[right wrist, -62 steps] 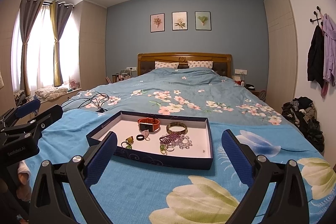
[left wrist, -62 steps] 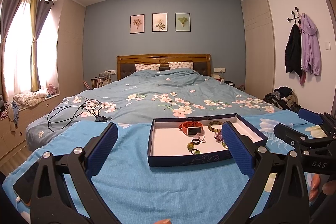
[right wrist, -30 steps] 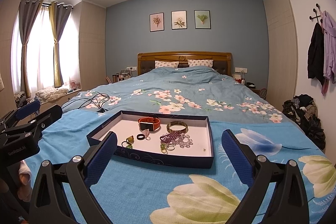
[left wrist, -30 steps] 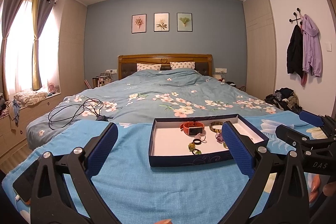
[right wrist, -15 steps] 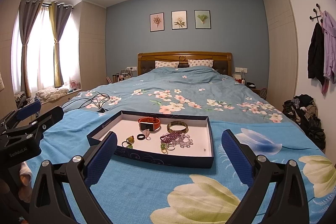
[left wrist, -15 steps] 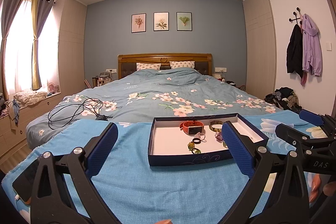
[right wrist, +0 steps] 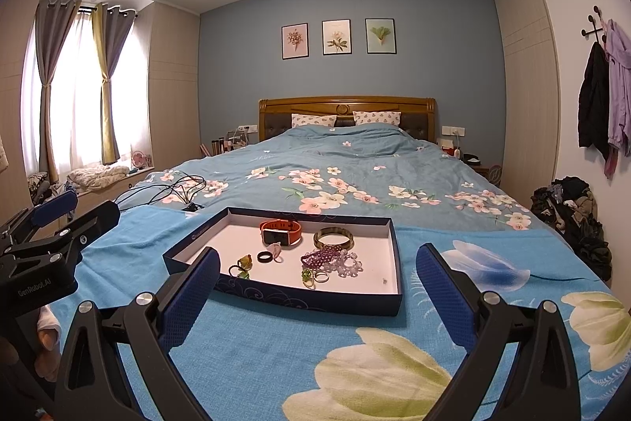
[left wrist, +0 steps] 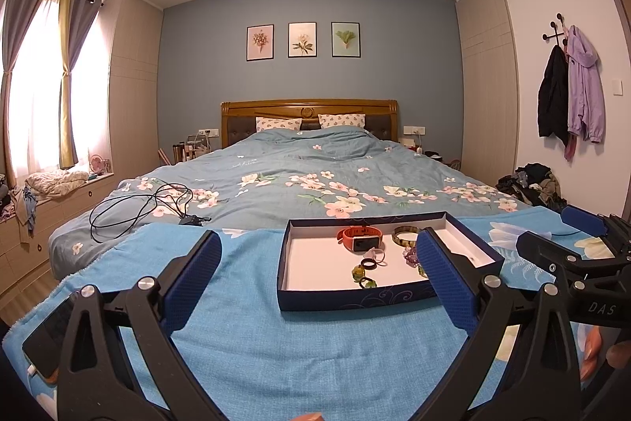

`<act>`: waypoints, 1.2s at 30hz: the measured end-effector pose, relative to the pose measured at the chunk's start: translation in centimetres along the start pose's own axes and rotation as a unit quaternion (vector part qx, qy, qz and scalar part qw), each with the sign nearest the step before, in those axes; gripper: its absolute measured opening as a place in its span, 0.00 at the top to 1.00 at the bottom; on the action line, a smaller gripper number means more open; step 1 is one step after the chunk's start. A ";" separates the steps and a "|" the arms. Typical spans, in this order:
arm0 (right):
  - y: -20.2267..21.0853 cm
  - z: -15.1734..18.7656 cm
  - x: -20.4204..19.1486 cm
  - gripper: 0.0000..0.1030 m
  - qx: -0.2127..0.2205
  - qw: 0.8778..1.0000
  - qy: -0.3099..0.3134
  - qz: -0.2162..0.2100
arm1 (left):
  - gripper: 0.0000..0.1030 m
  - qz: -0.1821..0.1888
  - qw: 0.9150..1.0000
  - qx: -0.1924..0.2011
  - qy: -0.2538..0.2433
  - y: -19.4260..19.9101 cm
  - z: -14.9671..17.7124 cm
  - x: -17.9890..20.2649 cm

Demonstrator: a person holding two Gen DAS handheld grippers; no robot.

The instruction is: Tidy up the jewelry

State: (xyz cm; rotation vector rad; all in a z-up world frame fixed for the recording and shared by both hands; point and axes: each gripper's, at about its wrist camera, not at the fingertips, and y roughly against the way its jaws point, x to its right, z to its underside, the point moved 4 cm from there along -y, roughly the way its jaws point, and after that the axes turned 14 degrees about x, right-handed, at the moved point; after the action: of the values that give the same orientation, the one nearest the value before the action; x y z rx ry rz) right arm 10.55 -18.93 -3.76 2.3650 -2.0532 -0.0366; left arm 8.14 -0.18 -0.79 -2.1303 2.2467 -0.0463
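Bed (right wrist: 355, 168): carries a blue towel (right wrist: 256, 354); soft, yielding ground, so anything pressed down will sink rather than slide.
Tray (right wrist: 299, 296): shallow navy box with a white floor, resting on the towel between and ahead of both tools; looks like light card, stiff at the rim, likely to shift if nudged.
Left tool (left wrist: 317, 279): fingers spread wide, nothing between them, held back from the tray's near wall.
Right tool (right wrist: 317, 298): likewise spread and empty, near the tray's front edge.
Watch (right wrist: 280, 231): orange strap, dark face, at the back of the tray; strap seems rubbery and springy, fairly grippy. Best taken across the strap beside the face, not on the glass.
Bangle (right wrist: 333, 238): rigid ring just right of the watch; smooth, probably slippery and brittle if stone. Pinch across one side of the hoop.
Beads (right wrist: 330, 259): purple and pale strands heaped in front of the bangle, touching each other; limp, will drape and trail. Take a bunched part.
Black ring (right wrist: 264, 256): lies flat near the watch; light, hard, low to the floor. Needs a tip under or across its edge.
Green rings (right wrist: 241, 265): small, with stones, near the front left; another green piece (right wrist: 307, 275) lies by a plain ring (right wrist: 321, 277). Tiny, easily flicked away; grip the stone.
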 end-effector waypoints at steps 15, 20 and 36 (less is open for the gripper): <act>0.1 0.1 -0.1 0.07 -0.002 1.000 -0.001 0.000 | 0.05 0.000 1.000 -0.001 0.000 0.0 0.3 0.0; 0.1 0.1 -0.2 0.07 -0.002 1.000 -0.002 0.000 | 0.05 0.000 1.000 -0.001 -0.001 -0.1 0.3 -0.1; -2.1 2.0 2.3 0.07 -0.088 0.996 0.015 -0.003 | 0.05 -0.013 0.998 -0.052 -0.012 -1.7 2.7 -1.1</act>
State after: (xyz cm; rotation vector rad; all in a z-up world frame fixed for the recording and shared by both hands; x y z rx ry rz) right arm 12.91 -20.90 -5.87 2.2528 -1.9420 -0.1735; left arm 9.99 0.87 -3.41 -2.1975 2.2569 0.0975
